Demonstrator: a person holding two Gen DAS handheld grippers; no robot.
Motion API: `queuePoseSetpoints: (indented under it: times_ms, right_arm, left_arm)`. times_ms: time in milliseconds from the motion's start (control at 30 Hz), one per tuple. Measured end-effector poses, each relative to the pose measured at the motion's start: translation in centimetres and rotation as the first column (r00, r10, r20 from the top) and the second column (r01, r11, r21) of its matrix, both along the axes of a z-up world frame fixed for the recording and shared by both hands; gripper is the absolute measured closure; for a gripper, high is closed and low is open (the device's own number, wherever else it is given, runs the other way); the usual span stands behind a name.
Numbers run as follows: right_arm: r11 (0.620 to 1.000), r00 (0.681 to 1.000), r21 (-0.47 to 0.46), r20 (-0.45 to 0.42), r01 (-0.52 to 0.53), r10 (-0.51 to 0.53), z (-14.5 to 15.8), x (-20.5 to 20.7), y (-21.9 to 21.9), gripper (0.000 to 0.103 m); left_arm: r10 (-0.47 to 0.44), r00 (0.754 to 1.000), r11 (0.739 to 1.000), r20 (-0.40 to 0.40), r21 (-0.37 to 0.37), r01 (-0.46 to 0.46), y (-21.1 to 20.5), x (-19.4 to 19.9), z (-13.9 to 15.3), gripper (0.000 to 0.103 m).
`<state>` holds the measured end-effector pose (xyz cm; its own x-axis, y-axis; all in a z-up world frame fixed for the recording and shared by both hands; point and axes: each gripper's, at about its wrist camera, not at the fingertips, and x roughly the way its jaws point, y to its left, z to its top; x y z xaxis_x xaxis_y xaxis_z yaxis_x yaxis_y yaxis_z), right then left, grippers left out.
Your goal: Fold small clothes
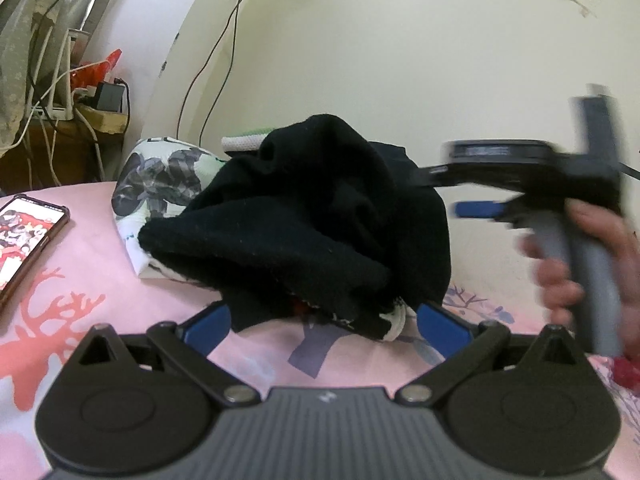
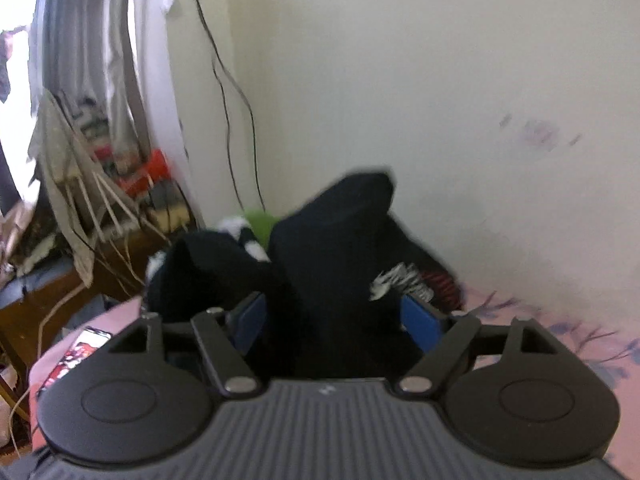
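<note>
Black ribbed tool [image 1: 322, 322] body, blue fingers [image 1: 442, 326], silver pivot screws.

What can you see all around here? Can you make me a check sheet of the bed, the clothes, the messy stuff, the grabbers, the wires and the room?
Surface: pink bedsheet with coral and blue branch prints.
Job's things: crumpled black garment heaped on a white printed garment; more small clothes lie behind.
Clutter: smartphone, screen lit, on the sheet to the left.
Grippers: left gripper open, fingers either side of the pile's near edge; right gripper open, black cloth between its fingers, grip unclear.
Cables: thin wires hang down the wall; white cords tangle on the wooden side table.
Surroundings: cream wall, curtain at far left.
</note>
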<state>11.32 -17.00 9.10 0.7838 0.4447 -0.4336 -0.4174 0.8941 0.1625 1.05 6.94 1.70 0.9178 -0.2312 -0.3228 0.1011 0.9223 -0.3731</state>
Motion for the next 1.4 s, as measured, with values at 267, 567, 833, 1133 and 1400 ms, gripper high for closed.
queuePoseSetpoints:
  times_ms: [267, 567, 833, 1133, 1400]
  right_arm:
    - [0.974, 0.999, 0.228, 0.027, 0.023, -0.03, 5.0, -0.8, -1.2, 0.096]
    - [0.852, 0.929, 0.521, 0.292, 0.046, -0.229, 16.5, -10.1, -15.0, 0.096]
    - [0.928, 0.931, 0.282, 0.201, 0.242, -0.304, 11.6, -17.3, -21.4, 0.092]
    - [0.85, 0.867, -0.18, 0.037, 0.496, -0.498, -3.7, -24.4, -25.4, 0.033]
    - [0.805, 0.813, -0.112, 0.114, 0.582, -0.571, -3.9, -26.7, -27.5, 0.03]
  left_arm:
    - [0.009, 1.0, 1.0, 0.009, -0.007, -0.009, 0.4, -0.1, 0.0, 0.0]
    - [0.016, 1.0, 1.0, -0.001, -0.021, -0.016, 0.7, -0.1, -0.1, 0.0]
    - [0.018, 0.999, 0.999, -0.028, -0.028, -0.019, 1.0, 0.3, -0.3, 0.0]
    - [-0.105, 0.99, 0.994, -0.091, 0.008, 0.106, 0.0, 1.4, -0.2, 0.0]
    - [-0.335, 0.921, 0.938, -0.197, 0.021, 0.346, -6.9, 4.3, 1.3, 0.0]
